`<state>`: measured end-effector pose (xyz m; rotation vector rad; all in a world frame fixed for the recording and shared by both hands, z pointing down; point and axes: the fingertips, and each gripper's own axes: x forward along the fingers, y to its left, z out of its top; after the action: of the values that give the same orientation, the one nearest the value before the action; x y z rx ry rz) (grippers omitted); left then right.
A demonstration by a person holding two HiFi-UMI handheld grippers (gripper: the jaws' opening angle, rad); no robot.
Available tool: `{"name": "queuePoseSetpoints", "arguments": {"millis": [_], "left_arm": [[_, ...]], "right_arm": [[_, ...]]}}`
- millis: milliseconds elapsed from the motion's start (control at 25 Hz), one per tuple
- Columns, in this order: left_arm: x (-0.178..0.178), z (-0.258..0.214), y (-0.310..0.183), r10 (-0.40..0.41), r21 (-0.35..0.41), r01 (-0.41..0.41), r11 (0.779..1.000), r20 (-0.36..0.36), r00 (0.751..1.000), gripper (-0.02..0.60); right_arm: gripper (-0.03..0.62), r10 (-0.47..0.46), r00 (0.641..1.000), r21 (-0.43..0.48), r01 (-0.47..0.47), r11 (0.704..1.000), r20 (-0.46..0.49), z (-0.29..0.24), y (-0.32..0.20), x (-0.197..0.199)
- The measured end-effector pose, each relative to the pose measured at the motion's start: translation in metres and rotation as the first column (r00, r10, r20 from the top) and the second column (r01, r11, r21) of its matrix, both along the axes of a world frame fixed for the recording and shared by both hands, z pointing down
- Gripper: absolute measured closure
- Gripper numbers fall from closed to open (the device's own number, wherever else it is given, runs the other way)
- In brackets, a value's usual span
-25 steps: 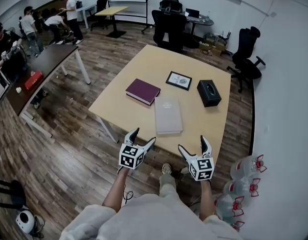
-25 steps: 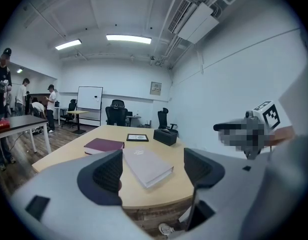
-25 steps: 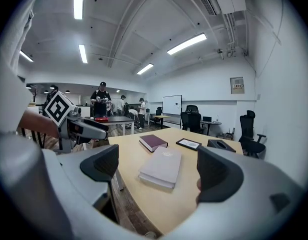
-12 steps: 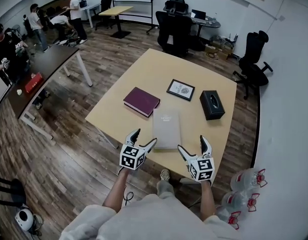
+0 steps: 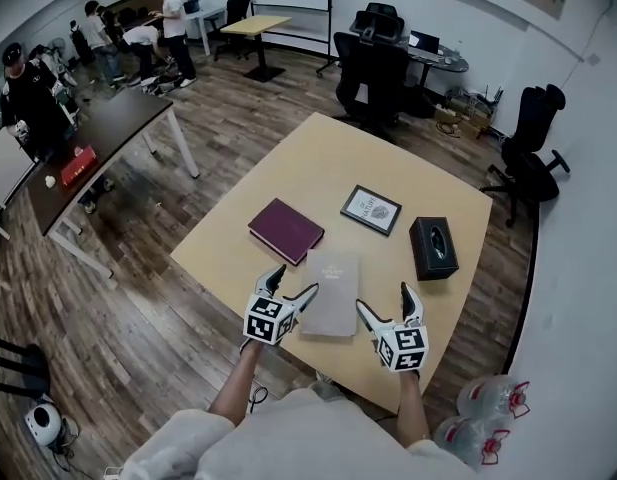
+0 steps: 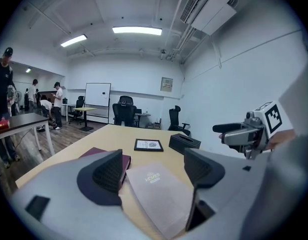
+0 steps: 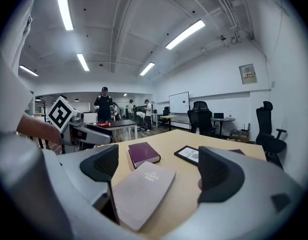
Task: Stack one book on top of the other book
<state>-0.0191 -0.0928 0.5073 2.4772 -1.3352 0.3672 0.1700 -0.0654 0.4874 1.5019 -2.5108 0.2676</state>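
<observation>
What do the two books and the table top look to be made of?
Maroon hardback book: stiff matte boards over a pale page block, perhaps cloth or leatherette. Pale grey book: matte paper-like cover with small print. Light tan table: smooth, even surface, likely laminate.

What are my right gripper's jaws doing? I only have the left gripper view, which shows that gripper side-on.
Observer: The right gripper is open, with nothing clamped.
Operator: My left jaw hides part of the maroon book. Is it closed?
Observer: Yes. The right gripper view shows it whole, closed and lying flat.
Operator: Where is the grey book relative to both grippers?
Observer: In the head view it lies between the left gripper and the right one, near the table edge closest to you.
</observation>
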Motion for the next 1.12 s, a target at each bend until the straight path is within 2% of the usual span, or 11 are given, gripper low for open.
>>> {"name": "queuePoseSetpoints", "arguments": {"millis": [480, 800, 1120], "left_arm": [[0.012, 0.021, -0.047, -0.036, -0.056, 0.037, 0.998, 0.026, 0.999, 0.201], [0.012, 0.041, -0.056, -0.052, -0.105, 0.056, 0.993, 0.044, 0.998, 0.201], [0.007, 0.061, -0.061, -0.041, -0.143, 0.045, 0.989, 0.031, 0.999, 0.201]], "right_arm": [[0.108, -0.055, 0.998, -0.046, 0.057, 0.997, 0.04, 0.021, -0.054, -0.001], [0.108, -0.073, 0.995, -0.096, 0.079, 0.992, 0.062, 0.042, -0.066, -0.004], [0.108, -0.064, 0.996, -0.142, 0.072, 0.987, 0.056, 0.059, -0.071, -0.01]]}}
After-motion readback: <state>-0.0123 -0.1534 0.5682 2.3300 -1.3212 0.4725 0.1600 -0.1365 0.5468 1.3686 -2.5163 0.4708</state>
